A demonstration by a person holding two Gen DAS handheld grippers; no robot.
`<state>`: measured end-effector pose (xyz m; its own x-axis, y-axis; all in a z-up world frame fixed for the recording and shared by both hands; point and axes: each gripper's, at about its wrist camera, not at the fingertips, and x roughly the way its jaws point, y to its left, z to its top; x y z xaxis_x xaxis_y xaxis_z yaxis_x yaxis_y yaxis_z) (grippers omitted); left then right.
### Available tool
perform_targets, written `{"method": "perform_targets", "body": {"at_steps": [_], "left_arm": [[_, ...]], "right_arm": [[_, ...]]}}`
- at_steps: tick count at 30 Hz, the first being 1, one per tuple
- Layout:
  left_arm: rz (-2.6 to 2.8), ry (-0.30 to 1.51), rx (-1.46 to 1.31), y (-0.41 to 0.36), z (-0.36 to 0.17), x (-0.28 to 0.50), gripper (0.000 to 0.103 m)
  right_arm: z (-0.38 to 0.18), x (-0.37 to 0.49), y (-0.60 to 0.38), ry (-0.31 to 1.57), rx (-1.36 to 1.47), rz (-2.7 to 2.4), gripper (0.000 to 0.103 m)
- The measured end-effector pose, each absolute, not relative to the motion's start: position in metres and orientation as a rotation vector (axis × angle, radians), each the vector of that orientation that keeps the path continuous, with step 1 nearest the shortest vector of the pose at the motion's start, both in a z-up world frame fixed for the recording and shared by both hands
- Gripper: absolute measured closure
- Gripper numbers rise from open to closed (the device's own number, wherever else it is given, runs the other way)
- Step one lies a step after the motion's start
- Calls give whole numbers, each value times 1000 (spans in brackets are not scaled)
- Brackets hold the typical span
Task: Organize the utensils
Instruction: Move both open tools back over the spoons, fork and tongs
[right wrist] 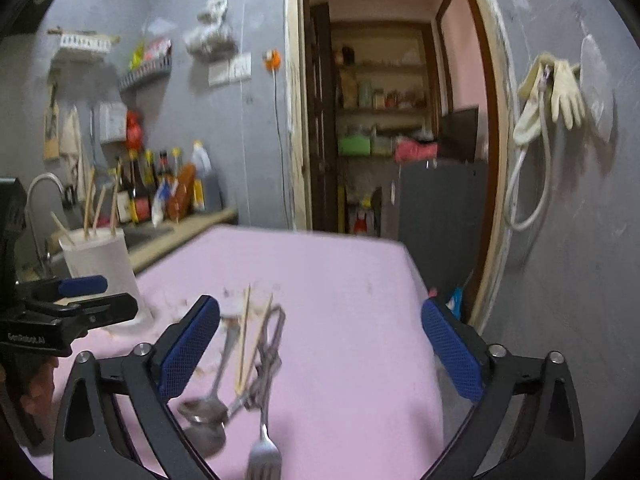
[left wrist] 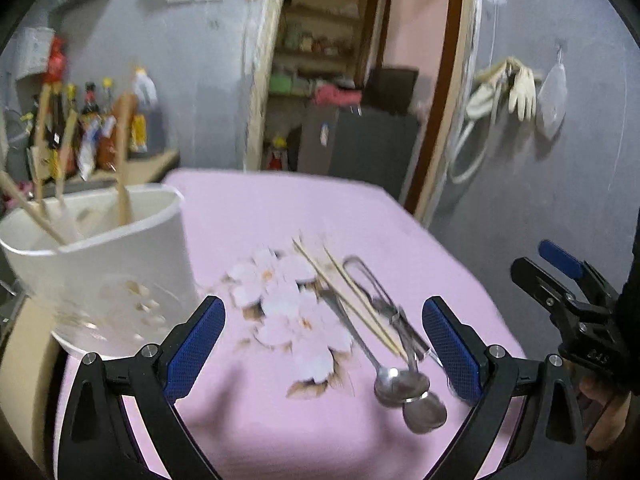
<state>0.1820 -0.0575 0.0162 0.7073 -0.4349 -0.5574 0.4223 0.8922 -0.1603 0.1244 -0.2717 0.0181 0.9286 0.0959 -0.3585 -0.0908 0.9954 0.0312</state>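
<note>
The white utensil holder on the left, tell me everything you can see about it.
The white utensil holder is a tall, smooth tub that looks like plastic, with a curved front wall and drain holes low on its side. It stands upright at the left edge of the pink tablecloth, away from the loose cutlery. Several wooden utensils already stand in it, handles leaning out over the rim. No gripper touches it. The right wrist view shows it farther off, near the counter.
</note>
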Motion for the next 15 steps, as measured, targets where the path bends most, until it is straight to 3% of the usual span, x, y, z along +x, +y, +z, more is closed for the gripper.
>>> {"method": "perform_targets", "body": {"at_steps": [5, 10, 15], "left_arm": [[-526, 714, -1, -70, 3, 195, 12], [-546, 822, 42, -82, -10, 208, 36], [-588, 934, 28, -90, -24, 226, 57]], "right_arm": [[0, 139, -276, 495, 35, 118, 21], [-14, 148, -280, 586, 51, 148, 46], [-15, 155, -281, 631, 68, 173, 58]]}}
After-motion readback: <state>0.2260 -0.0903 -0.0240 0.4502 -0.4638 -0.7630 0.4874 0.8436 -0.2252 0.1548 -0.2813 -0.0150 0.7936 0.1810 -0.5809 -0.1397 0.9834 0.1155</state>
